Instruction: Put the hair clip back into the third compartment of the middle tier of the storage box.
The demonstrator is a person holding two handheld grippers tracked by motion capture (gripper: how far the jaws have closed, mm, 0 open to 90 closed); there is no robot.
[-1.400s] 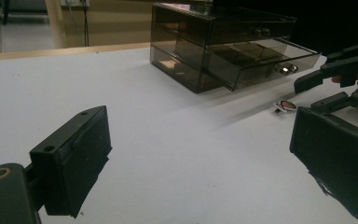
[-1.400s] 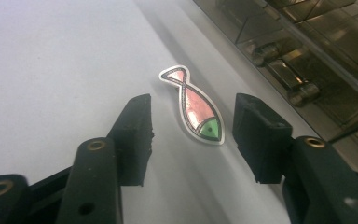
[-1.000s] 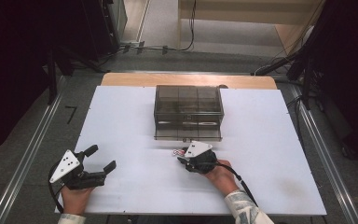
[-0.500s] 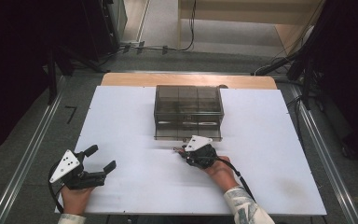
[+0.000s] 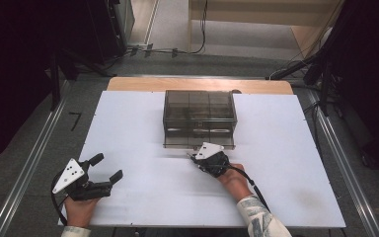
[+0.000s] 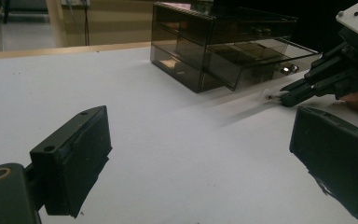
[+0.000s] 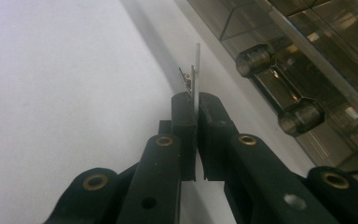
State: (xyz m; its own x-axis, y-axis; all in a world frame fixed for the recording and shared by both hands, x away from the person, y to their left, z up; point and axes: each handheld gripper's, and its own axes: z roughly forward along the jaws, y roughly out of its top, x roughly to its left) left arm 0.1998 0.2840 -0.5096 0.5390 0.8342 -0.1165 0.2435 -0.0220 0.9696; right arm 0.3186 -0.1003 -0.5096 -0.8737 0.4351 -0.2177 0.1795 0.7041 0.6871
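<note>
Surface: white table (image 5: 143,123), smoked drawer box (image 5: 200,116) at its far edge.
Right gripper (image 7: 196,100): jaws just closed, pinching a thin clear card (image 7: 197,70).
Left gripper (image 6: 200,154): jaws wide apart, holding nothing.

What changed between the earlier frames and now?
The right tool edged toward the drawer box and its jaws have just closed on a thin clear card with a small metal piece. The left tool stayed open and still; the box didn't move.
</note>
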